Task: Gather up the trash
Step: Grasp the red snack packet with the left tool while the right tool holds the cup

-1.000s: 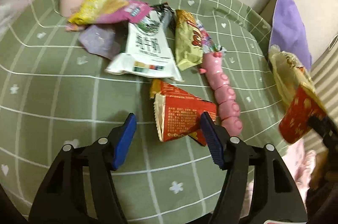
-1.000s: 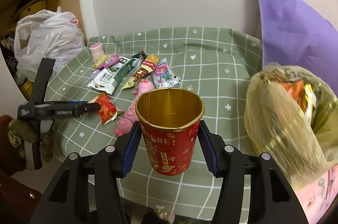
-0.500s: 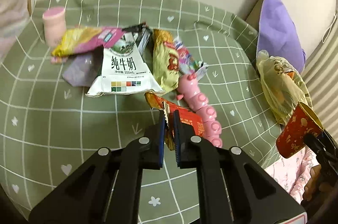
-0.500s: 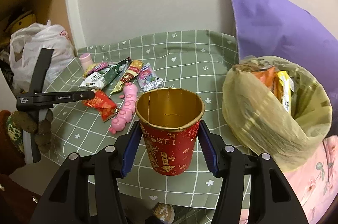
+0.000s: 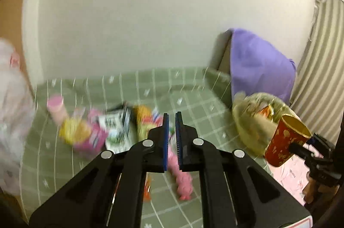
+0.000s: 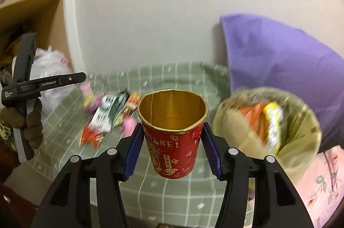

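Over the green worktop [image 6: 172, 189], the right hand-held gripper [image 6: 172, 126], clamped on the cup [image 6: 174, 141], should let go only above the bag [image 6: 236, 131]; the left hand-held gripper [image 5: 171, 115], jaws together and seemingly empty, needs a firm bite on the red wrapper [image 6: 90, 135].

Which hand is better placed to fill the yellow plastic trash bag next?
Right: the right gripper holds a red paper cup beside the open bag; the left gripper looks shut and empty.

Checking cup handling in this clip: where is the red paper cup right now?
The red paper cup sits upright between the right gripper's pads, above the green tablecloth, left of the yellowish trash bag.
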